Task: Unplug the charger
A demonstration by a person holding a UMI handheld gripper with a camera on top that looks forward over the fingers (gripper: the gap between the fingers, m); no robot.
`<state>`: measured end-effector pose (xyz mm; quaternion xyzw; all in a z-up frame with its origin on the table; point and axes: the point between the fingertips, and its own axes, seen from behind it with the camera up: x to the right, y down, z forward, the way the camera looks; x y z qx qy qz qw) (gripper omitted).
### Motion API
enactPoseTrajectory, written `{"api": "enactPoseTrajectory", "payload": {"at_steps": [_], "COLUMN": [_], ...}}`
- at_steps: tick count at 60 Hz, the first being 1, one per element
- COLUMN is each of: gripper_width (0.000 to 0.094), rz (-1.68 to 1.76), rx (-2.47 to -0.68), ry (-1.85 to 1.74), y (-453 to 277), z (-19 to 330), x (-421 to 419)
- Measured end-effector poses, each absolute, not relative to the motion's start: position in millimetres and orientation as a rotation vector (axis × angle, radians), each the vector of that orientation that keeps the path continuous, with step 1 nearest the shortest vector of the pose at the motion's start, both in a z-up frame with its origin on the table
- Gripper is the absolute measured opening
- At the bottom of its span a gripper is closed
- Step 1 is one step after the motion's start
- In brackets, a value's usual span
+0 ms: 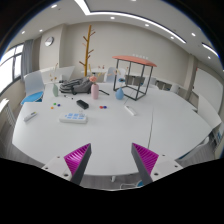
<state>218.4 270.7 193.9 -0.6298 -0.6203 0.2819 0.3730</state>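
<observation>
My gripper (112, 152) is open, its magenta pads wide apart, with nothing between them. It hangs above the near part of a large white table (120, 130). A flat white block that looks like a power strip (73, 118) lies on the table well beyond the left finger. A small black object (83, 103), possibly the charger, lies just behind it. I cannot make out a cable or a plug from here.
A pink bottle (95, 88), a blue item (118, 95) and other small things stand further back. A black wire rack with an orange top (133, 75) stands at the far right of the table. A wooden coat stand (88, 45) is behind. Chairs ring the table.
</observation>
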Motion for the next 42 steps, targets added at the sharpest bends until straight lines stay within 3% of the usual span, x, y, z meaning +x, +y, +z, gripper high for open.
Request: {"api": "enactPoseTrajectory", "payload": {"at_steps": [42], "gripper_width": [0.0852], "rz": [0.857], "rx": [-1.539], "ry": [-1.619], "y": [86.4], "z": [142.3], "x": [68.3]}}
